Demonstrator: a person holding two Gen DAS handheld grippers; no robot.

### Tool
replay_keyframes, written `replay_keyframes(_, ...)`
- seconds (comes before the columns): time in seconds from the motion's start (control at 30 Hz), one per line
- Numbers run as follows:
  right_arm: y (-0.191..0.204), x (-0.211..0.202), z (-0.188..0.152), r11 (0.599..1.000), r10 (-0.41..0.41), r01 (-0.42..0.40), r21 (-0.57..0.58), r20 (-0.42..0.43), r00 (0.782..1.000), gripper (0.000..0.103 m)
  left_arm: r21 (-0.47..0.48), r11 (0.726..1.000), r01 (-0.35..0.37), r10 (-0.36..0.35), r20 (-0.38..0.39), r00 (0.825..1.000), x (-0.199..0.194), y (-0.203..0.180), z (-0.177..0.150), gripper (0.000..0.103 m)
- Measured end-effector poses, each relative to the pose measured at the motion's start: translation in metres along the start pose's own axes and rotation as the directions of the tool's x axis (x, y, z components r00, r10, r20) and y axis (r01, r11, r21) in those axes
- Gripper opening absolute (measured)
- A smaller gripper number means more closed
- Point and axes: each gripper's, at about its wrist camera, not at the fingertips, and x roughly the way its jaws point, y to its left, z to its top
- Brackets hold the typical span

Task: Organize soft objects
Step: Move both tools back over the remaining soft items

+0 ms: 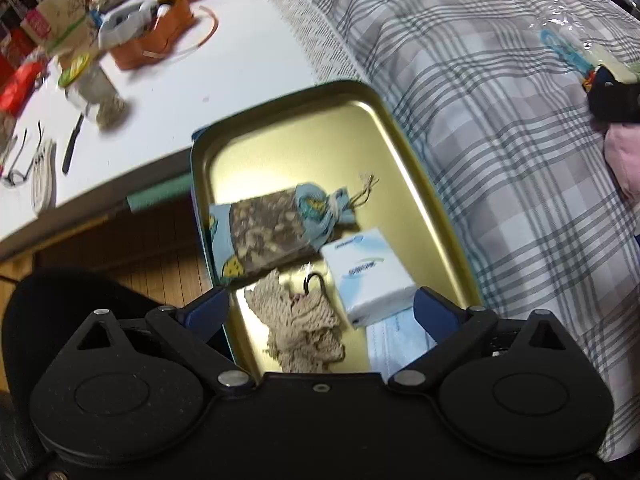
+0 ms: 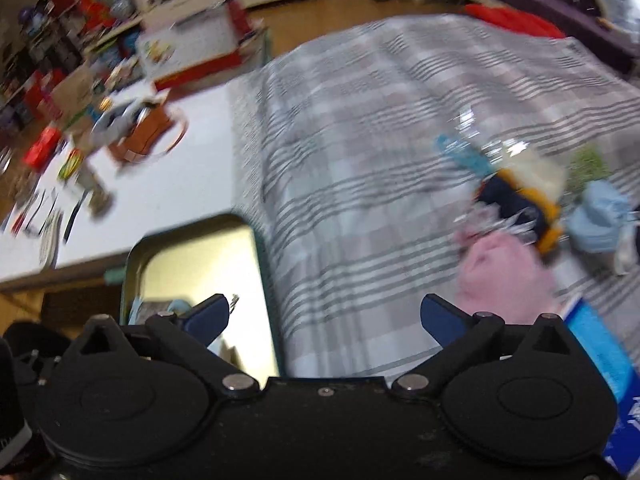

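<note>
A gold metal tray (image 1: 384, 128) is seen lying at the edge of a grey checked cloth (image 1: 500, 80), next to a white tabletop (image 1: 240, 64). Four soft things are laid in the tray: a patterned drawstring pouch (image 1: 272, 228) across the middle, a white tissue pack (image 1: 368, 272) just beside it on the right, a beige crocheted piece (image 1: 308, 324) in front of the pouch, and a light blue face mask (image 1: 396, 340) partly tucked under the tissue pack.

The left hand-held gripper (image 1: 322, 304) is held over the near end of the tray with its jaws spread wide; nothing is gripped, and the crocheted piece and the tissue pack are seen between the blue fingers (image 1: 208, 308) without being pressed.

The right hand-held gripper (image 2: 324, 316) is likewise spread wide and empty, held over the checked cloth with its left finger above the tray's corner. The right wrist view is heavily blurred. Farther off on the cloth, a pile of remaining things is made out: a pink soft item (image 2: 504, 268), what may be a dark blue and orange cloth piece (image 2: 520, 204), a pale blue item (image 2: 600, 220) and crinkled clear plastic (image 2: 492, 148). A blue box (image 2: 608, 364) is seen at the right edge.

The tabletop's far side is cluttered with an orange bag (image 1: 156, 40), a jar (image 1: 96, 92) and spectacles (image 1: 24, 160).
</note>
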Motion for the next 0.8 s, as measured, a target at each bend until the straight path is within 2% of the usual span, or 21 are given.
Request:
replay_keyframes(0.1,-0.034,-0.02,0.01,0.992,-0.083,0.076,0.104,0.069,0.994,0.102,0.042,0.999,-0.018,0.016,0.032,0.999,-0.005,-0.012,0.009,0.099)
replay_keyframes(0.2,-0.078,-0.038,0.015,0.957,-0.188,0.155,0.243,0.118,0.975,0.103,0.08,0.997,-0.006,0.002,0.057,0.998,-0.009,-0.026,0.018,0.099)
replay_keyframes(0.27,-0.111,-0.048,0.013,0.908,-0.27,0.206,0.365,0.133,0.954,0.103,0.107,0.994,0.001,-0.009,0.071,0.997,-0.012,-0.036,0.023,0.1)
replay_keyframes(0.37,-0.164,-0.062,0.006,0.81,-0.369,0.259,0.526,0.114,0.923,0.103,0.16,0.987,-0.006,-0.008,0.088,0.996,-0.017,-0.057,0.034,0.1)
replay_keyframes(0.47,-0.207,-0.072,-0.007,0.704,-0.467,0.333,0.627,0.056,0.882,0.103,0.23,0.973,-0.031,0.002,0.123,0.992,-0.024,-0.082,0.043,0.1)
replay_keyframes(0.53,-0.233,-0.078,-0.019,0.66,-0.49,0.349,0.666,0.029,0.871,0.103,0.264,0.964,-0.023,-0.017,0.149,0.989,-0.029,-0.097,0.048,0.1)
replay_keyframes(0.63,-0.262,-0.085,-0.033,0.631,-0.472,0.323,0.705,0.019,0.881,0.103,0.298,0.954,0.031,-0.082,0.16,0.984,-0.037,-0.117,0.059,0.1)
replay_keyframes(0.7,-0.274,-0.091,-0.039,0.628,-0.472,0.319,0.71,0.021,0.881,0.102,0.311,0.948,0.068,-0.122,0.157,0.98,-0.04,-0.13,0.068,0.1)
replay_keyframes(0.73,-0.277,-0.094,-0.041,0.628,-0.484,0.328,0.706,0.024,0.875,0.102,0.316,0.945,0.085,-0.141,0.156,0.978,-0.042,-0.137,0.072,0.1)
replay_keyframes(0.8,-0.28,-0.099,-0.045,0.623,-0.539,0.376,0.686,0.028,0.842,0.102,0.327,0.939,0.108,-0.166,0.156,0.974,-0.043,-0.151,0.079,0.1)
